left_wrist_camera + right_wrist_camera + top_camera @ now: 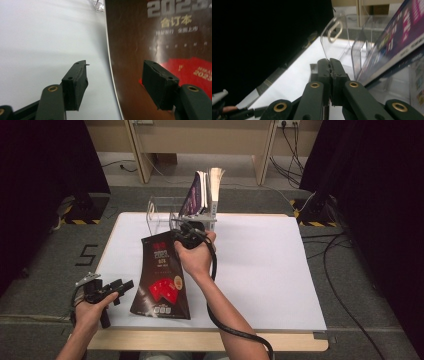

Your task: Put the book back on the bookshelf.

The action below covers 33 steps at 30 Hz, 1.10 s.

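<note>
Both forearms were bare, no sleeves. Each gripper, left (pixel 121 287) and right (pixel 331 68), had black jaws with brass rivets. At six o'clock a thick black cable (pixel 225 325) trailed from the right one.

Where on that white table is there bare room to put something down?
The widest free patch is the white table's right half, between the right forearm and the right edge. A smaller one lies at the back left, beside the clear rack. The middle is crowded: the dark magazine, the right gripper and the books.
</note>
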Each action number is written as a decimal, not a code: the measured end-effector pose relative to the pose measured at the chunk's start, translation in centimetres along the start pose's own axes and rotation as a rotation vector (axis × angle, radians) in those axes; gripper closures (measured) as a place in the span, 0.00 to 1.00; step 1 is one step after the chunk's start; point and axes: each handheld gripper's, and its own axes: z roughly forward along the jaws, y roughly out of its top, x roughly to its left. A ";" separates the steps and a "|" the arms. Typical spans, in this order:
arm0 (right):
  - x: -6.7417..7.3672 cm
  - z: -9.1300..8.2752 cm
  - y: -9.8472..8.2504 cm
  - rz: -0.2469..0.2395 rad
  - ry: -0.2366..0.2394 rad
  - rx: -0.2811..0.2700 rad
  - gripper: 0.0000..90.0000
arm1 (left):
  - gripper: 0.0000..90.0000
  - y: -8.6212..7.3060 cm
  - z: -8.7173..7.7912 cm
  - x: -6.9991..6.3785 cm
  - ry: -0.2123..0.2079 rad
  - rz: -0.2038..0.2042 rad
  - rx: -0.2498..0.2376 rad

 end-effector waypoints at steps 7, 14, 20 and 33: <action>0.7 -0.9 1.9 -0.034 -0.025 -0.073 0.98 | 0.41 0.0 0.1 -0.1 0.025 0.030 -0.004; 1.0 -1.7 2.2 -0.039 -0.017 -0.136 0.98 | 0.41 -0.1 0.2 -0.2 0.028 0.035 -0.002; 1.7 -2.9 2.7 -0.050 -0.013 -0.202 0.98 | 0.41 -0.2 0.2 -0.2 0.032 0.035 -0.008; 2.5 -3.9 4.7 -0.087 -0.031 -0.315 0.98 | 0.41 -0.5 0.4 -0.5 0.056 0.073 -0.013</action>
